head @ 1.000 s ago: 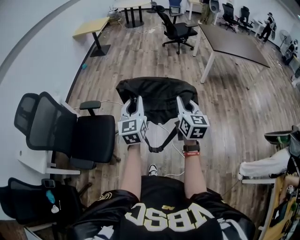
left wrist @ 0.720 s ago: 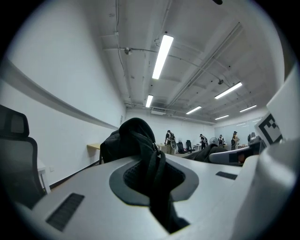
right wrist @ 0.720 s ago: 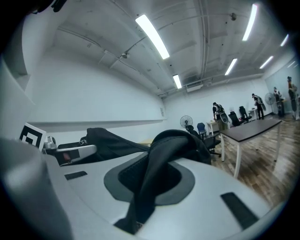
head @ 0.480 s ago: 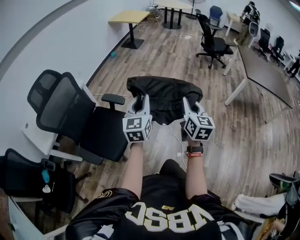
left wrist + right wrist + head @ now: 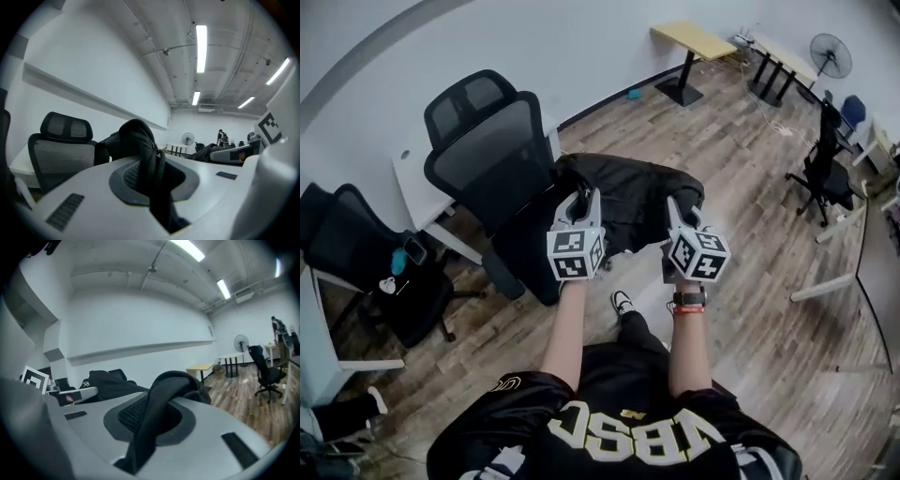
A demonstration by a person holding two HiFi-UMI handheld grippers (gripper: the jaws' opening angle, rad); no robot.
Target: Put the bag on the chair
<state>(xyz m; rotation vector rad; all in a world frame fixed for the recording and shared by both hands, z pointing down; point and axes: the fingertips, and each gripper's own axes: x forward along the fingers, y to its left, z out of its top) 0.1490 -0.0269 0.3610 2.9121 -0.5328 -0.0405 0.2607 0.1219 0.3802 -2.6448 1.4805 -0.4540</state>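
A black bag (image 5: 628, 192) hangs in the air in front of me, held up by both grippers. My left gripper (image 5: 578, 202) is shut on the bag's left side, and the left gripper view shows a black zipped fold (image 5: 146, 157) pinched between the jaws. My right gripper (image 5: 677, 211) is shut on the bag's right side, with a black strap (image 5: 161, 404) squeezed between its pads. The black mesh-backed office chair (image 5: 483, 155) stands just left of the bag. Its seat (image 5: 520, 248) lies below the bag's left end.
A second black chair (image 5: 366, 253) carrying a teal item stands at the far left beside a white desk (image 5: 417, 178). A yellow table (image 5: 698, 39), a fan (image 5: 830, 52) and another office chair (image 5: 825, 173) stand across the wooden floor. My shoe (image 5: 622, 302) is under the bag.
The view has swung left, so the mesh chair has come from the left side to right beside the bag. Both grippers still hold the bag the same way.
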